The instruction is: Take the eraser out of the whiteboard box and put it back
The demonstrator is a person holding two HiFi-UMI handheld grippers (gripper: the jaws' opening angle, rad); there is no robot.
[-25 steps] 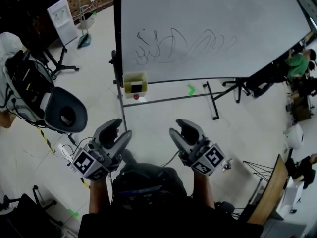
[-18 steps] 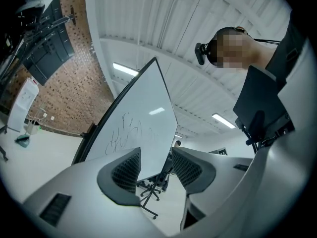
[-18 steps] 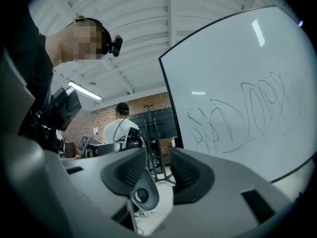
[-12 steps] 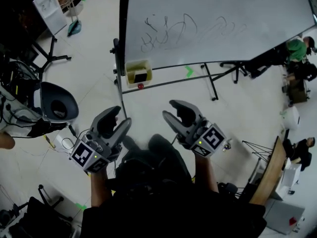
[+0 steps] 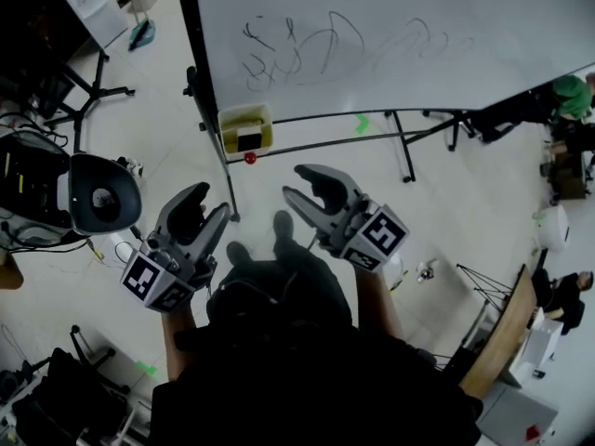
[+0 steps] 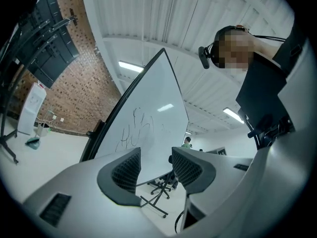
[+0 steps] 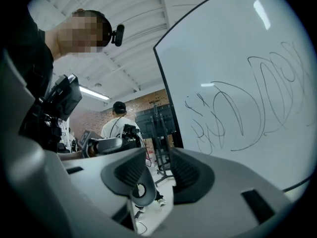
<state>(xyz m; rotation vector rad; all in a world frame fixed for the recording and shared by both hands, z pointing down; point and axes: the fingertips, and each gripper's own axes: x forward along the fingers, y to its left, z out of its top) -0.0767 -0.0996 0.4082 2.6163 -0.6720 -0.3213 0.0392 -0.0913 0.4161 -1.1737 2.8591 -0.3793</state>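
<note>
Two hand-held grippers, both empty, point toward a whiteboard point(image 5: 400, 17) as the person carrying them stands short of it. The left gripper point(image 5: 210, 203) has its jaws parted, with only floor and the legs of the board's stand showing between them. The right gripper point(image 5: 296, 182) has its jaws spread wide, and nothing sits between those either. Ahead of both, closer to the left gripper's line than the right's, a small yellow box point(image 5: 246, 130) hangs on the board's frame at its lower corner. A dark block that looks to be the eraser point(image 5: 248, 140) lies inside it, well apart from either pair of jaws. A small red knob point(image 5: 249, 157) sits just on the grippers' side of the box. The box appears to be hung there to keep the eraser at hand for the marker scribbles point(image 5: 307, 54) on the board beyond it. The open jaws seem held ready for a pick, and the task looks to be at its very start, with the eraser not yet lifted out. Whichever gripper goes in will likely have to reach down between the box's walls to get hold of it
</note>
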